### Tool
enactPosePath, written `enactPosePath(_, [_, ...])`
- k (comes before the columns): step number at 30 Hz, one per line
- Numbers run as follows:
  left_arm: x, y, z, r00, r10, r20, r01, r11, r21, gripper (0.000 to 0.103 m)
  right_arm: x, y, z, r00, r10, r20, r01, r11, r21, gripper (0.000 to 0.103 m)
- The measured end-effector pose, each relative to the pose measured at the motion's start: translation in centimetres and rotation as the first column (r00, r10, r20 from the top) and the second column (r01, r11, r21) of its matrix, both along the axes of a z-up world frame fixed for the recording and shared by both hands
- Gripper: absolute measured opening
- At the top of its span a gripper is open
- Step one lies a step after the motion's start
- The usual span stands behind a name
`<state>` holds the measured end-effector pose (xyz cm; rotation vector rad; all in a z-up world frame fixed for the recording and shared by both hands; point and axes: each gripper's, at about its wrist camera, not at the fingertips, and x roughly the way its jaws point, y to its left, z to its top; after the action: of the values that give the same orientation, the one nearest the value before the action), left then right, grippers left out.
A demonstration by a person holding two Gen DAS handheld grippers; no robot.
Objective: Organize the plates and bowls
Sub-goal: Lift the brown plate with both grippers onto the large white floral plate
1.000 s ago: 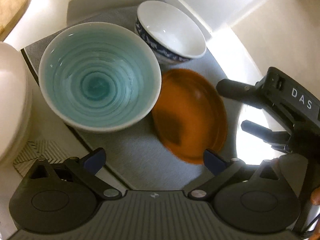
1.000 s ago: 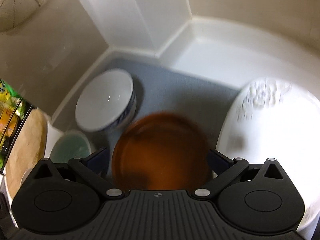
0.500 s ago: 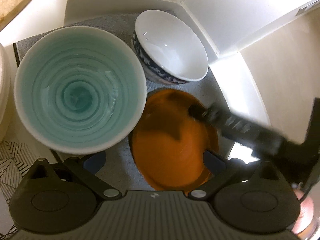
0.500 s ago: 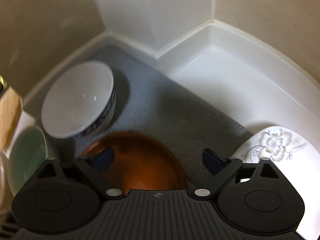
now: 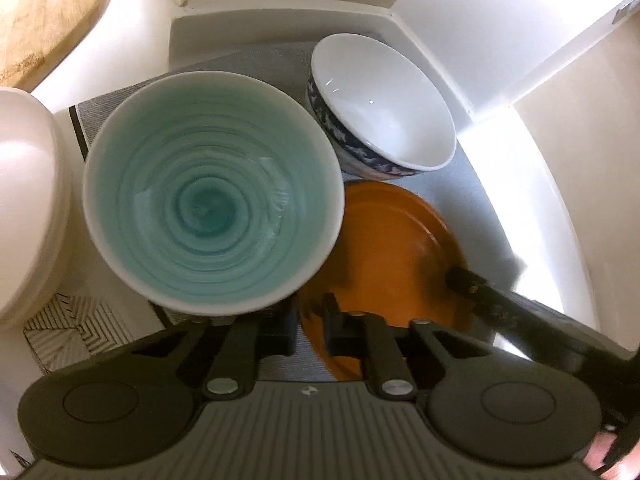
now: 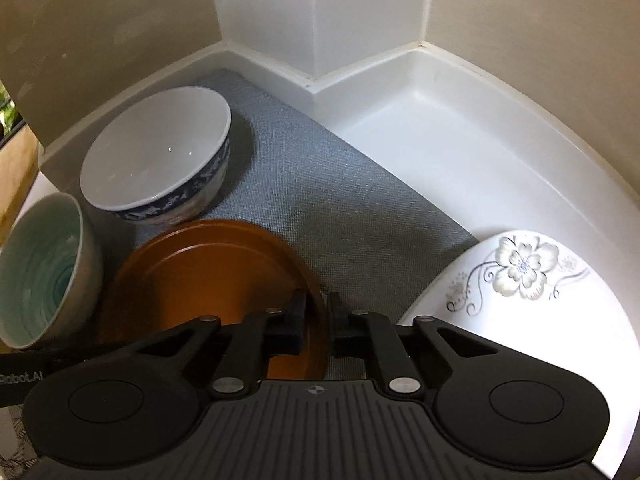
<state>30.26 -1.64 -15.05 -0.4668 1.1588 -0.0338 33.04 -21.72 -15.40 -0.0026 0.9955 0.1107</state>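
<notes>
An orange plate [image 5: 392, 248] [image 6: 208, 276] lies on the grey mat [image 6: 340, 200]. My left gripper [image 5: 310, 320] is closing its jaws on the plate's near-left rim, and the rim sits between the pads. My right gripper [image 6: 318, 320] is closing on the plate's right rim, with the rim pinched between its pads. In the left wrist view one of its fingers [image 5: 464, 280] reaches the plate from the right. A teal bowl [image 5: 212, 208] [image 6: 40, 272] stands against the plate's left side. A white bowl with a blue pattern [image 5: 384, 112] [image 6: 160, 148] stands behind the plate.
A white plate with a flower print [image 6: 520, 320] lies right of the mat. A white raised ledge and walls [image 6: 440, 120] close off the corner behind. A large white dish [image 5: 24, 200], a patterned cloth [image 5: 76, 332] and a wooden board [image 5: 40, 20] sit at the left.
Both grippers went from wide open to shut on the orange plate's rim. The right gripper sank and rolled, and its finger moved from over the plate's middle to its right edge.
</notes>
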Motion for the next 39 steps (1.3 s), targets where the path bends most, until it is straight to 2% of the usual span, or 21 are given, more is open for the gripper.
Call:
enactPosePath(13, [-1.5, -0.5, 1.4, 0.99, -0.124, 0.067, 0.123, 0.992, 0.025, 0.009, -4.5, -0.7, 4.1, 0.997, -0.045, 0.066, 0.045, 0.999, 0.01, 0.01])
enactPosePath(17, [-2.6, -0.5, 2.9, 0.972, -0.205, 0.114, 0.201, 0.979, 0.045, 0.009, -7.0, -1.1, 5.5, 0.993, -0.078, 0.086, 0.076, 0.997, 0.022, 0.009])
enactPosePath(21, [-3.6, -0.7, 3.9, 0.945, -0.299, 0.13, 0.294, 0.954, 0.062, 0.009, -9.4, -1.6, 6.5, 0.987, -0.123, 0.1, 0.119, 0.992, 0.04, 0.009])
enactPosePath(25, [-5.0, -1.1, 4.4, 0.909, -0.395, 0.134, 0.387, 0.918, 0.085, 0.009, -12.0, -2.2, 7.0, 0.978, -0.182, 0.103, 0.177, 0.982, 0.059, 0.009])
enactPosePath(30, [-6.3, -2.4, 4.4, 0.849, -0.515, 0.119, 0.503, 0.857, 0.115, 0.009, -15.5, -2.5, 6.8, 0.958, -0.269, 0.096, 0.264, 0.962, 0.068, 0.009])
enactPosePath(39, [-8.3, -5.4, 3.1, 0.696, -0.716, 0.053, 0.697, 0.691, 0.189, 0.009, -21.9, -2.7, 4.2, 0.891, -0.453, 0.01, 0.45, 0.887, 0.102, 0.009])
